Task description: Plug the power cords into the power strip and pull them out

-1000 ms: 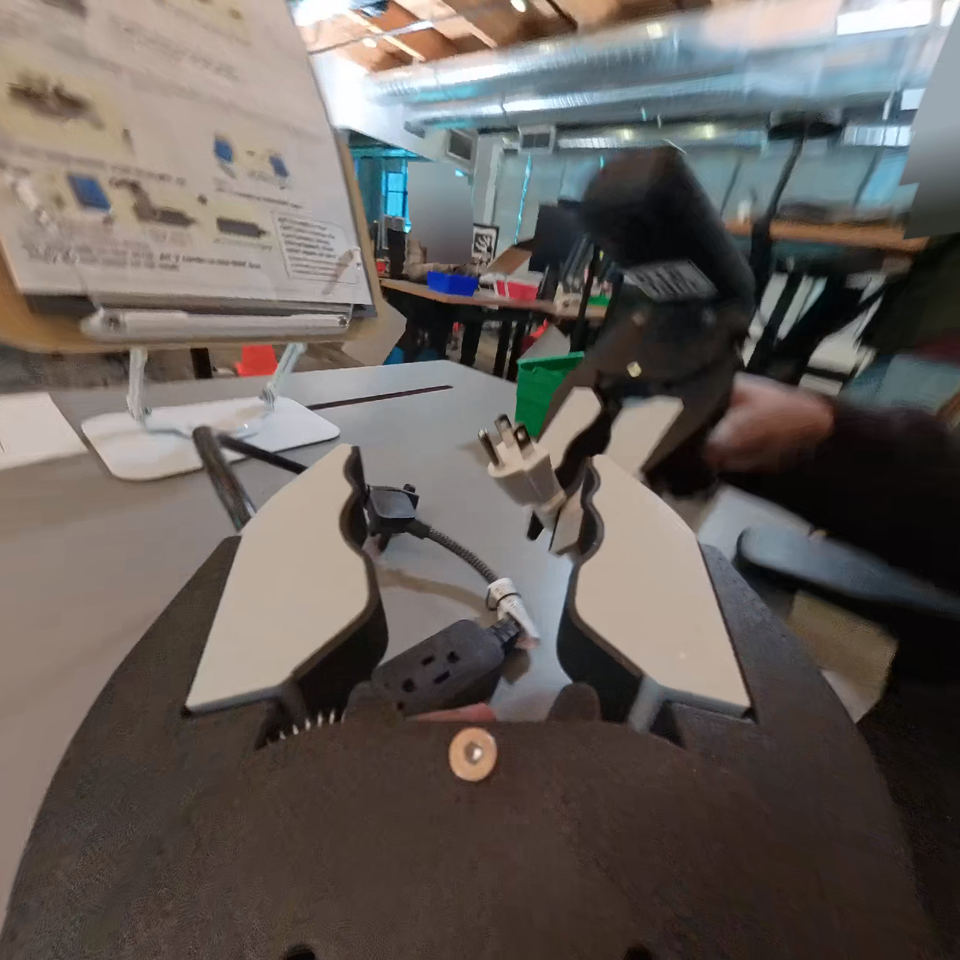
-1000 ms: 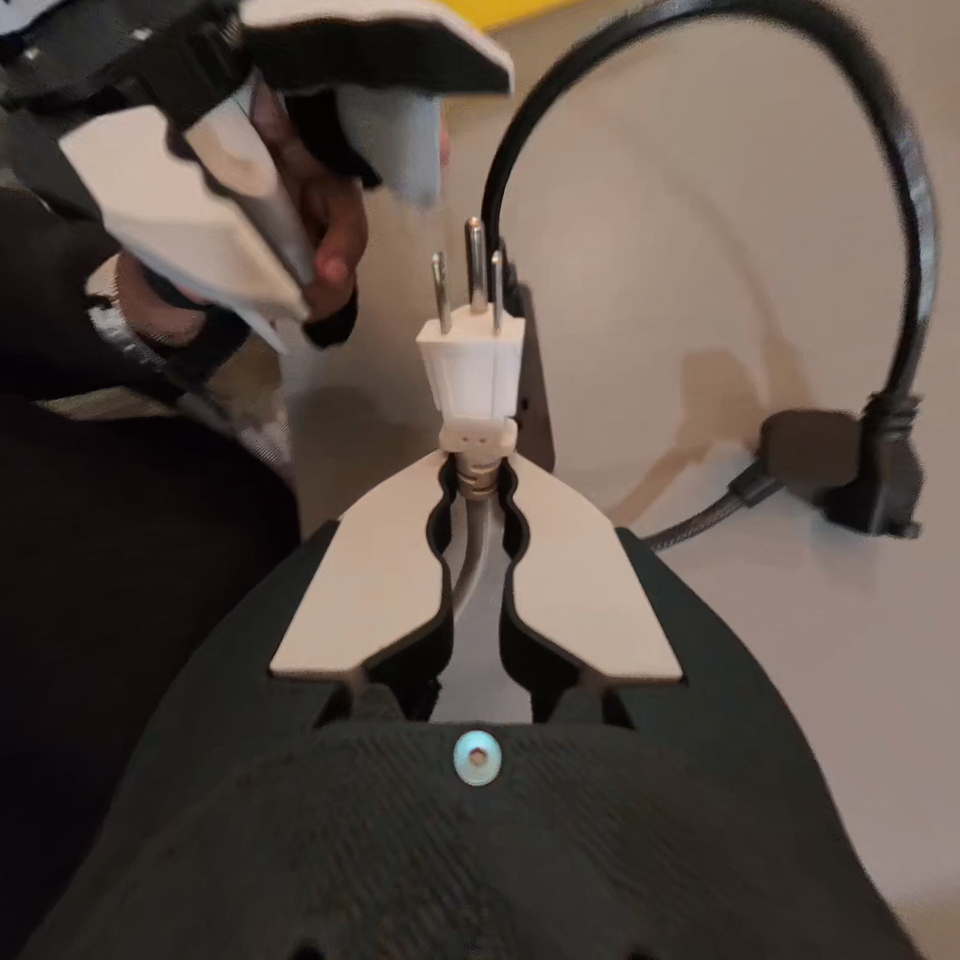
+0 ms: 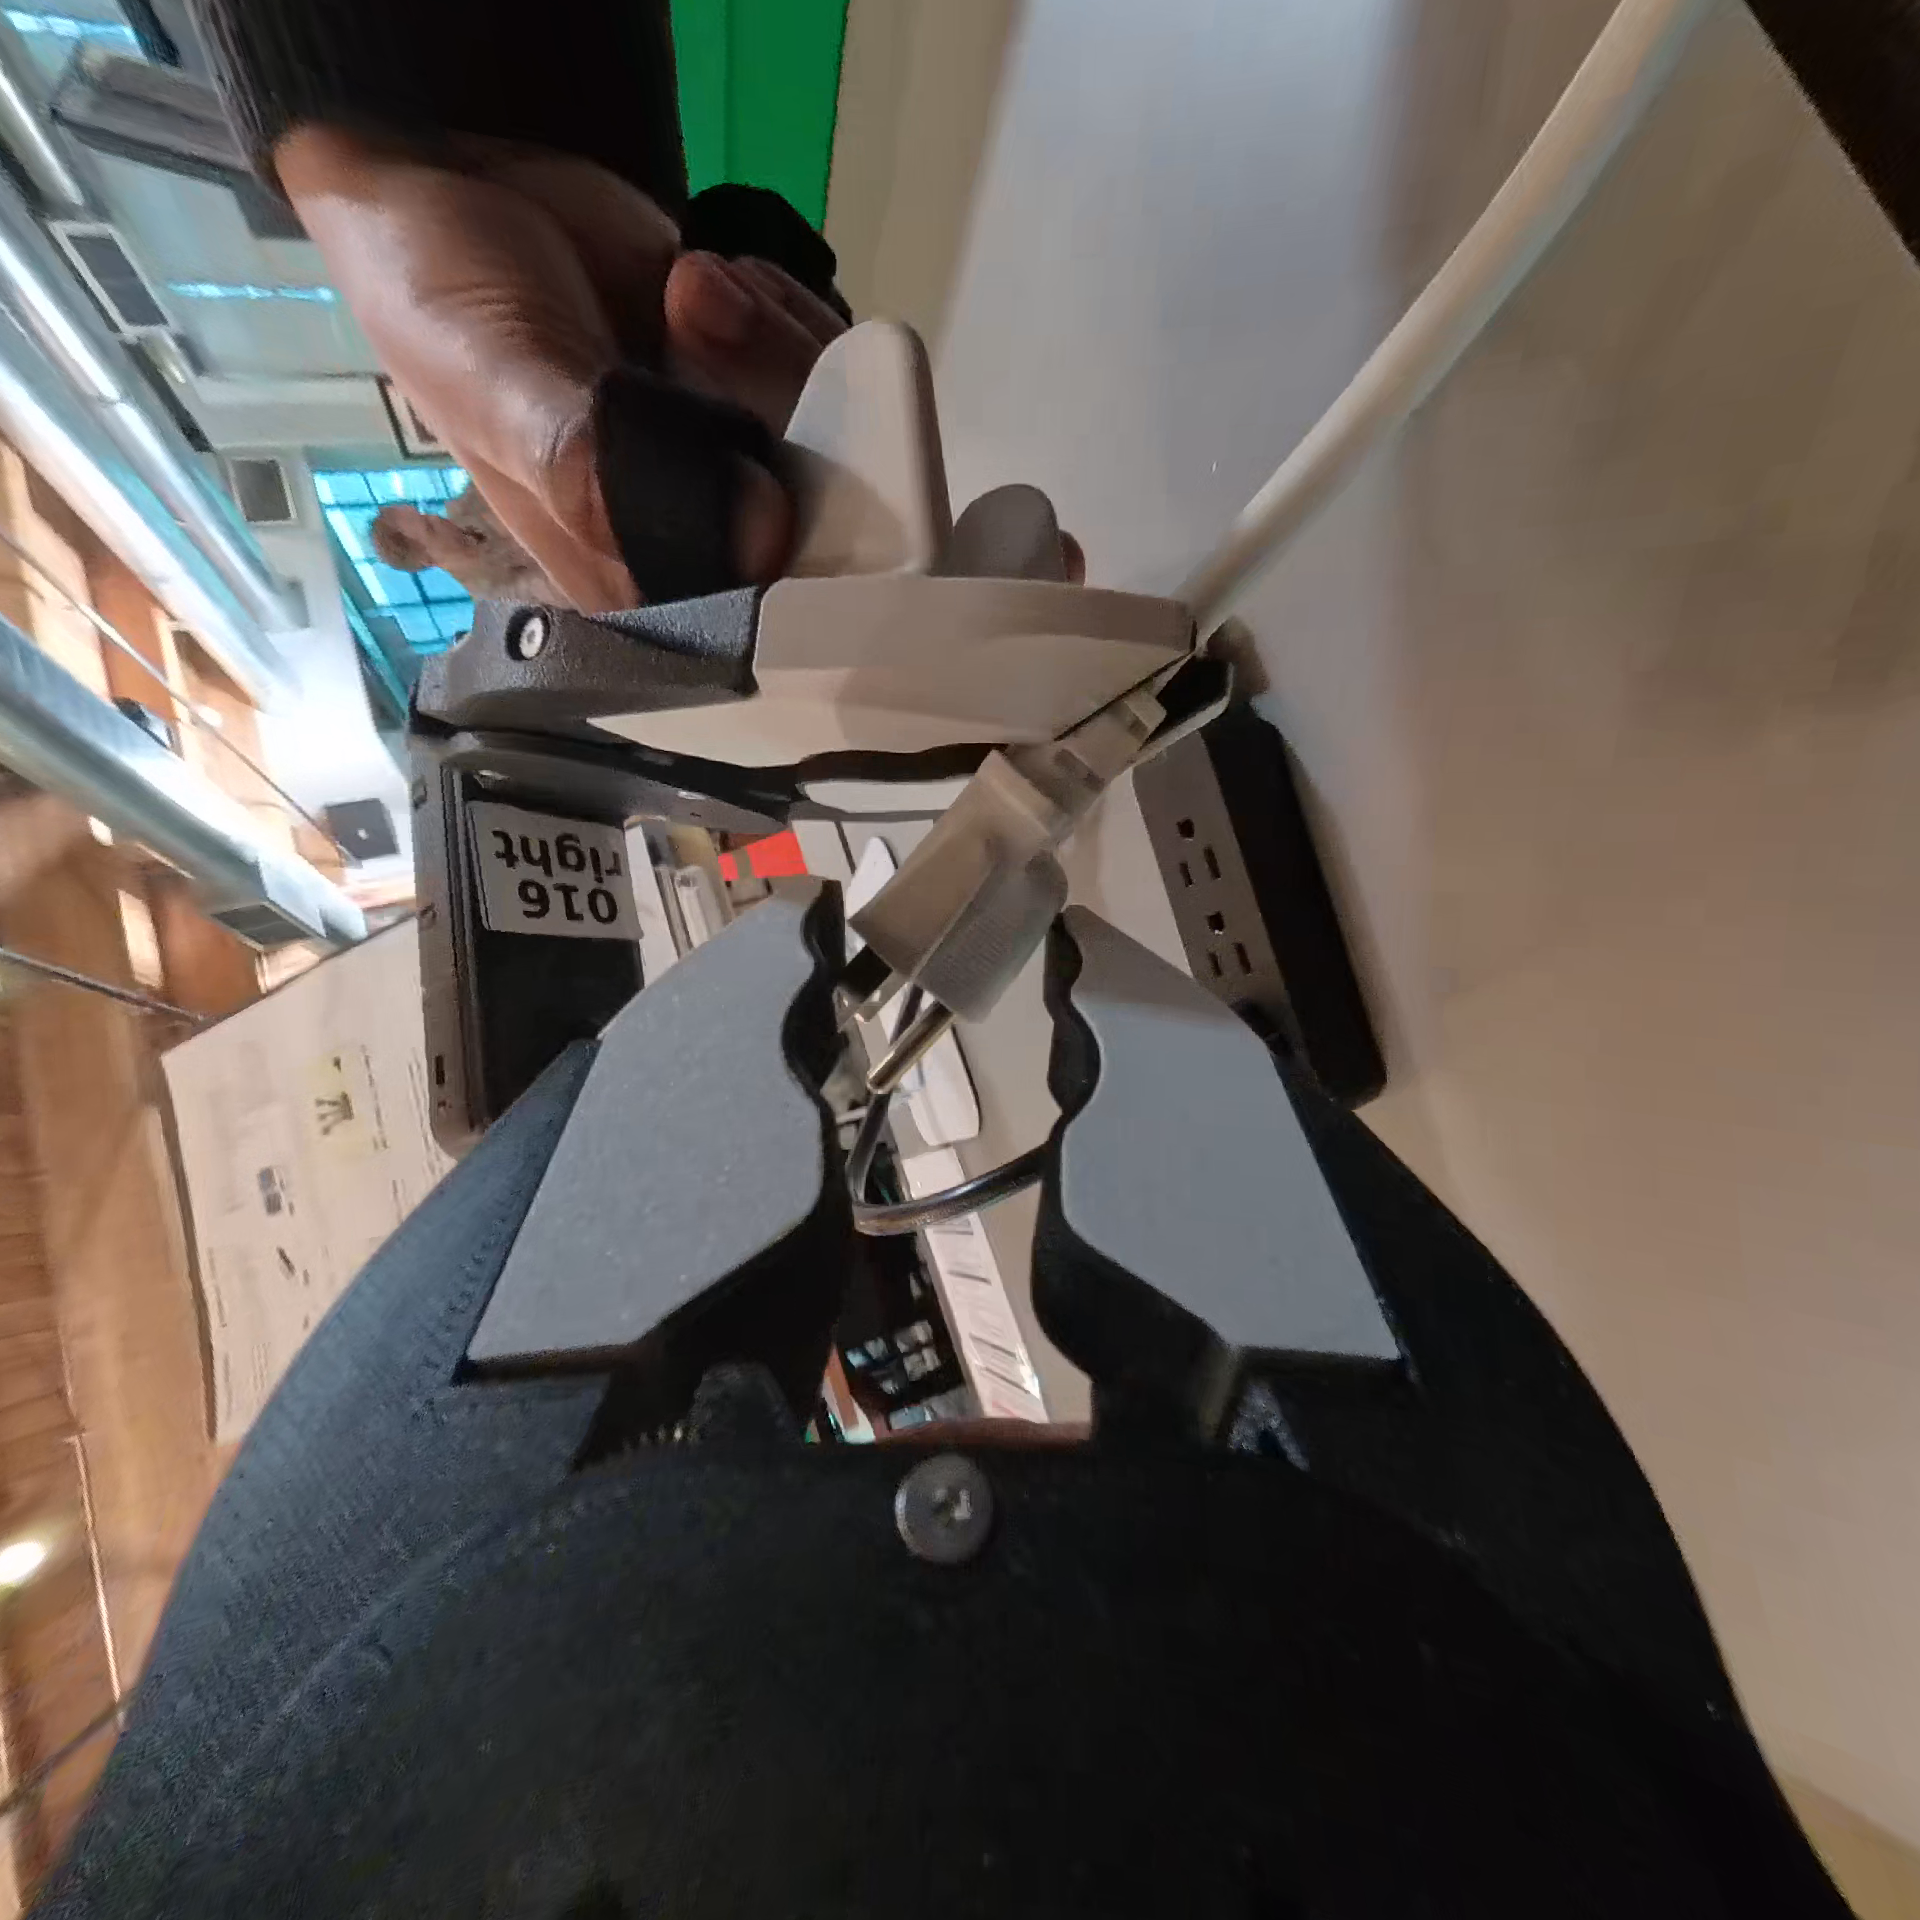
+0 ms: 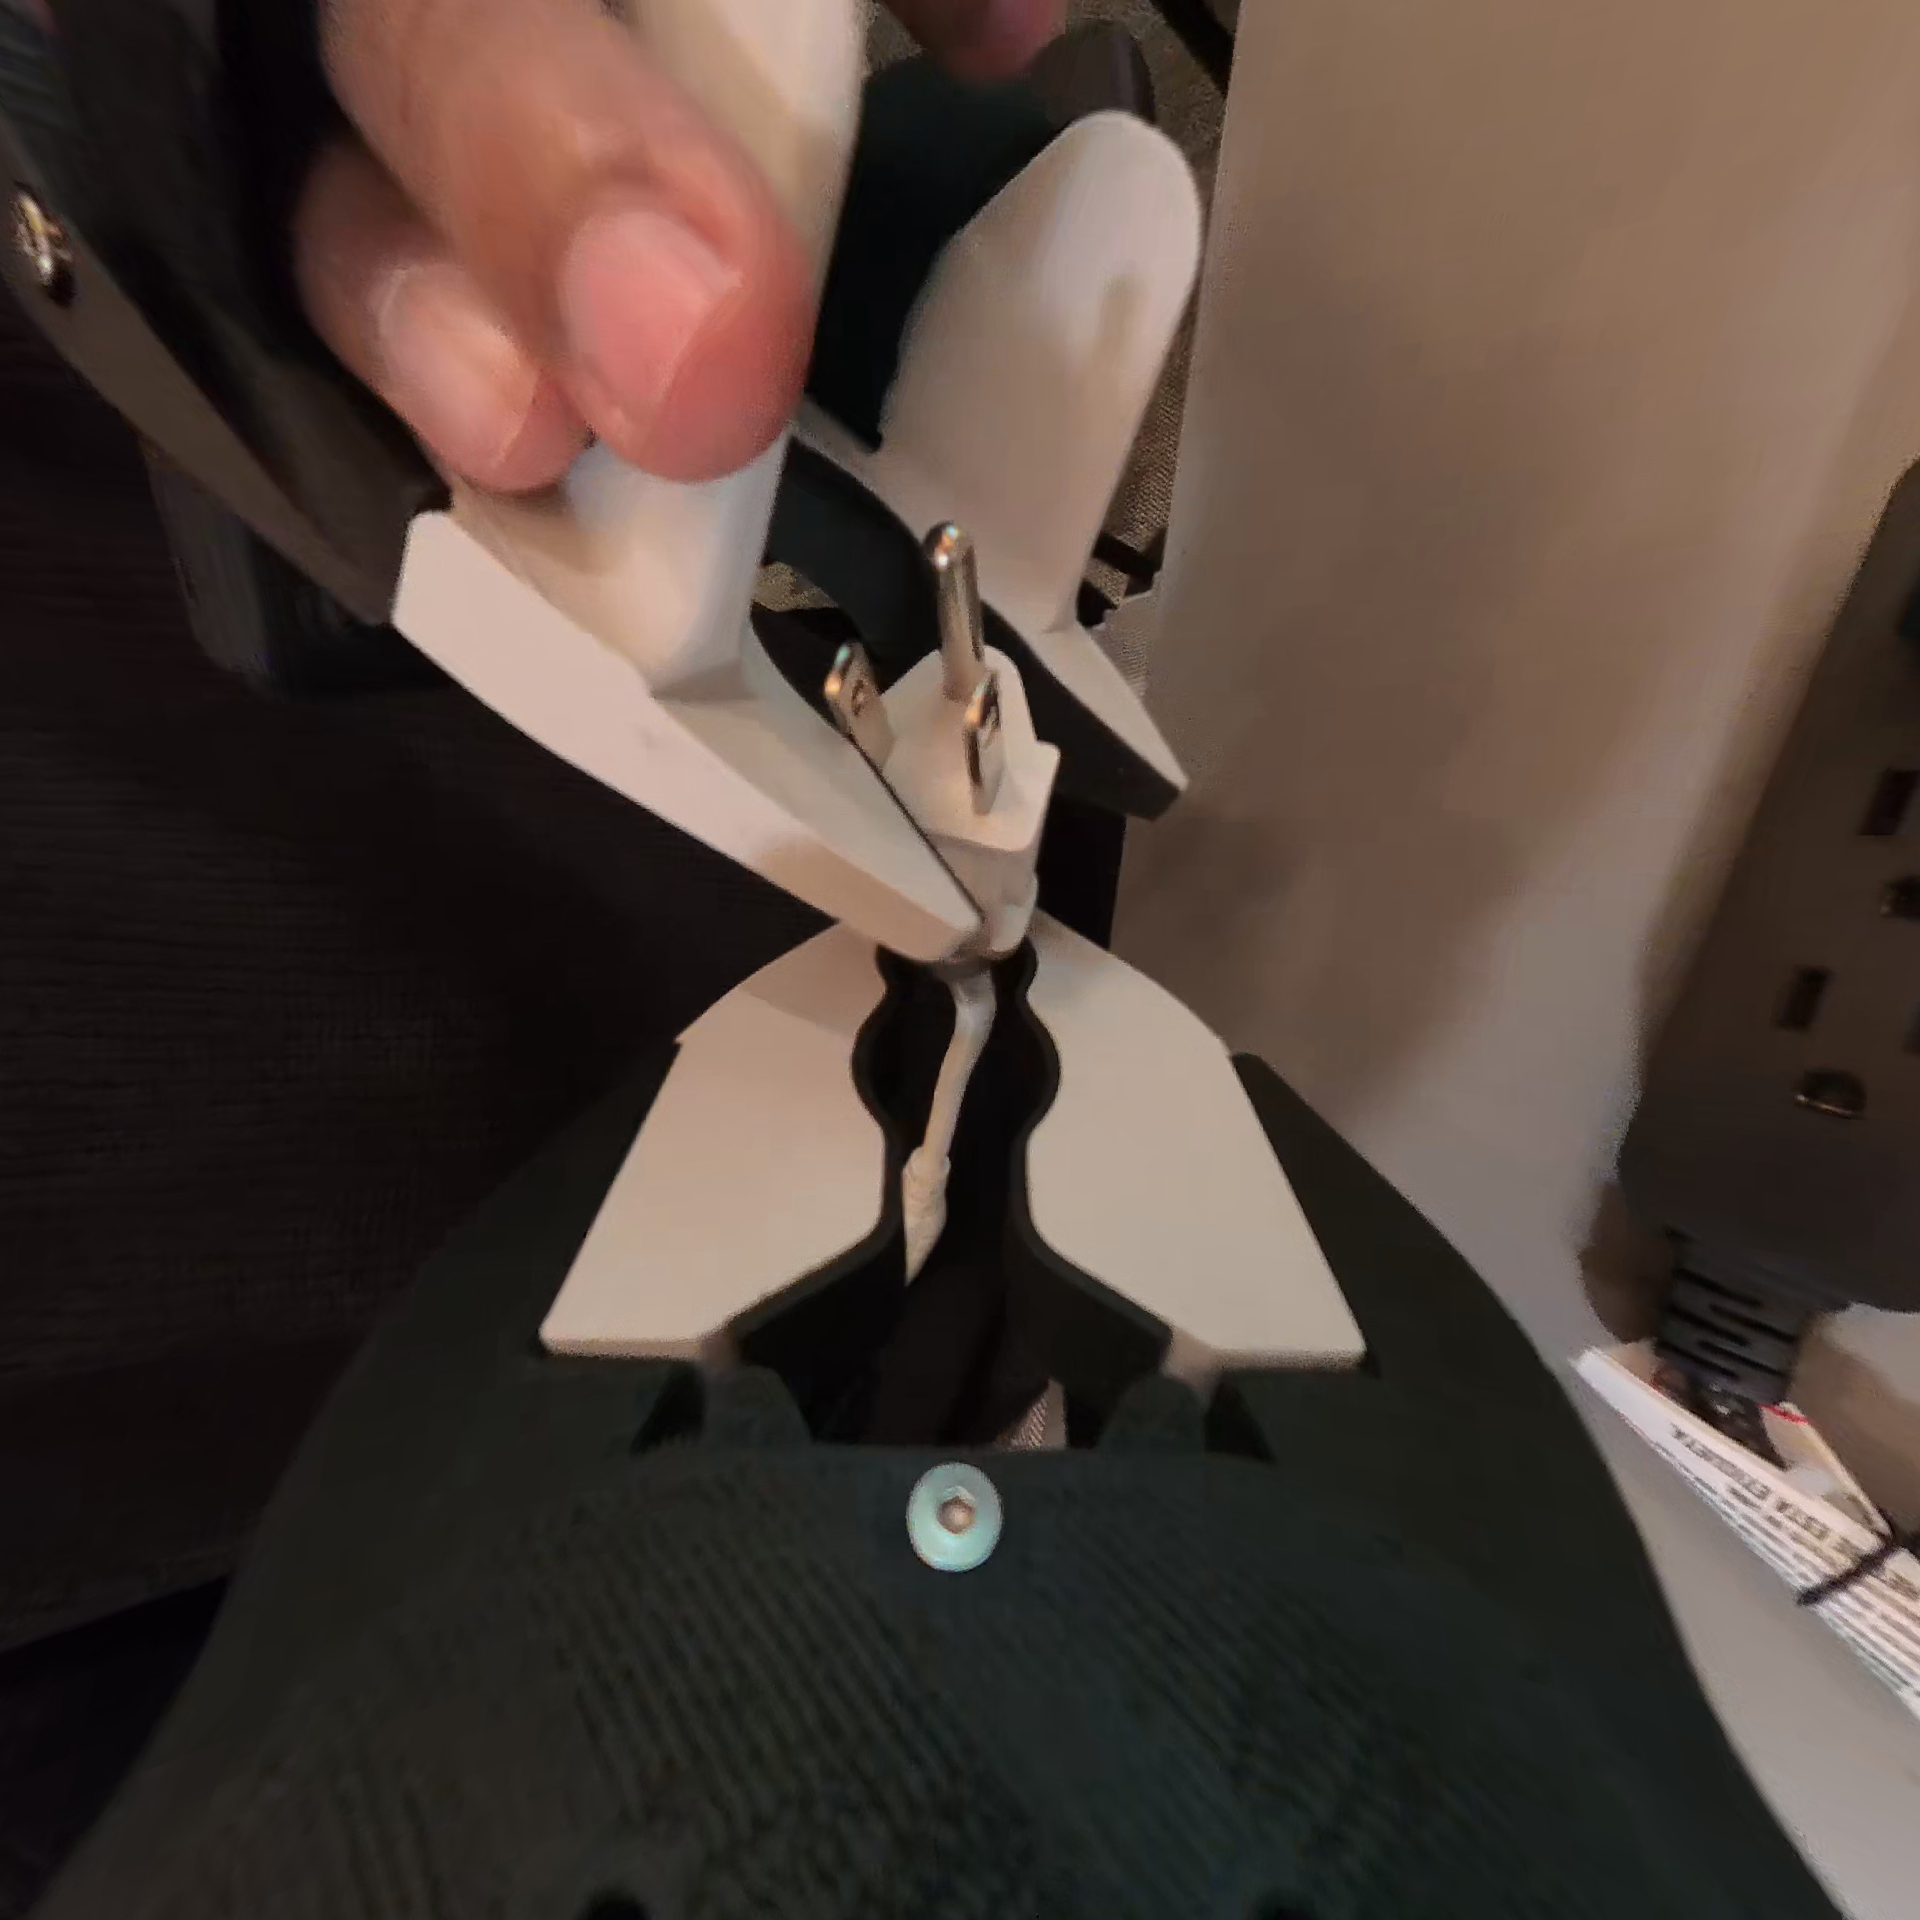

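So my right claw [image 4: 961,961] is clenched on the cord just behind the white plug [image 4: 982,790], left claw [image 3: 940,997] released around it (mid-handoff, I guess). Power strip [image 4: 1787,935] at 3 o'clock; next, line up prongs.

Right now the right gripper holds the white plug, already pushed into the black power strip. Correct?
No. The right gripper holds the white plug, but it is not in the black power strip: the right wrist view shows its prongs bare, beside the strip.
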The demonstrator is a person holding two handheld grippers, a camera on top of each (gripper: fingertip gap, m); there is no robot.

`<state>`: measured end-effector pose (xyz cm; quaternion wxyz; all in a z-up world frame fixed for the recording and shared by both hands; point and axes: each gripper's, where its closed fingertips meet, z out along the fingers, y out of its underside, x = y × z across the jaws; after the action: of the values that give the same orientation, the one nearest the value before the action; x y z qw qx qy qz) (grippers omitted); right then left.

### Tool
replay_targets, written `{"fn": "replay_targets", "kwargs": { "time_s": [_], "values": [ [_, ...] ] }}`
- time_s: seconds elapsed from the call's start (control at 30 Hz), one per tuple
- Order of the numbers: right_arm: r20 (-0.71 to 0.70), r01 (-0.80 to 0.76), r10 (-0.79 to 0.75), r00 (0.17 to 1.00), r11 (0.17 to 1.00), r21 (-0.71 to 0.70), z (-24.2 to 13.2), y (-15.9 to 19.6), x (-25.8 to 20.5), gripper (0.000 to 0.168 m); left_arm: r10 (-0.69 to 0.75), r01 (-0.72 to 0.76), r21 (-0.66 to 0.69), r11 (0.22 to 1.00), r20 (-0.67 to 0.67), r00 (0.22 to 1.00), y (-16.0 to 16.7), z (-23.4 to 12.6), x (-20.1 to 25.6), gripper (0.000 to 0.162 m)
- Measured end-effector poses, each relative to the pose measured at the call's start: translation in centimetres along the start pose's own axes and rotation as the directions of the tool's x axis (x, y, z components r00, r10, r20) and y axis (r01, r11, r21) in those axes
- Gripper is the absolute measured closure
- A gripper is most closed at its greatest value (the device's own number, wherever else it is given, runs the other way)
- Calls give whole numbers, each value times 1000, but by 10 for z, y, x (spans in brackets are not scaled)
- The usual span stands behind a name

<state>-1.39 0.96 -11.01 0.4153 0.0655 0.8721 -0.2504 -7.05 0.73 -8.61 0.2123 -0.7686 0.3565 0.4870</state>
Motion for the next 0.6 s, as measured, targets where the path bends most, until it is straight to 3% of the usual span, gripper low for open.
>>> {"fn": "replay_targets", "kwargs": {
  "time_s": [0.23, 0.3, 0.43, 0.53, 0.6],
  "values": [
    [108, -48, 38, 993, 995, 90, -8, 3, -12, 152, -128, 129, -66, 989, 18, 992, -3, -8, 3, 129],
    [68, -25, 15, 998, 988, 149, -16, 1, -13, 152, -203, 205, -51, 978, 36, 979, -3, -13, -1, 130],
    [-285, 172, -98, 954, 953, 248, -57, -9, 1, 130, -317, 323, -60, 945, 88, 944, 7, -16, -5, 130],
    [-578, 451, -224, 785, 846, 284, -105, -27, -5, 118, -391, 401, -59, 914, 131, 911, 11, -15, -5, 130],
    [-684, 609, -304, 663, 751, 257, -123, -36, -19, 108, -427, 439, -48, 897, 165, 889, 12, -14, -8, 131]
  ]
}}
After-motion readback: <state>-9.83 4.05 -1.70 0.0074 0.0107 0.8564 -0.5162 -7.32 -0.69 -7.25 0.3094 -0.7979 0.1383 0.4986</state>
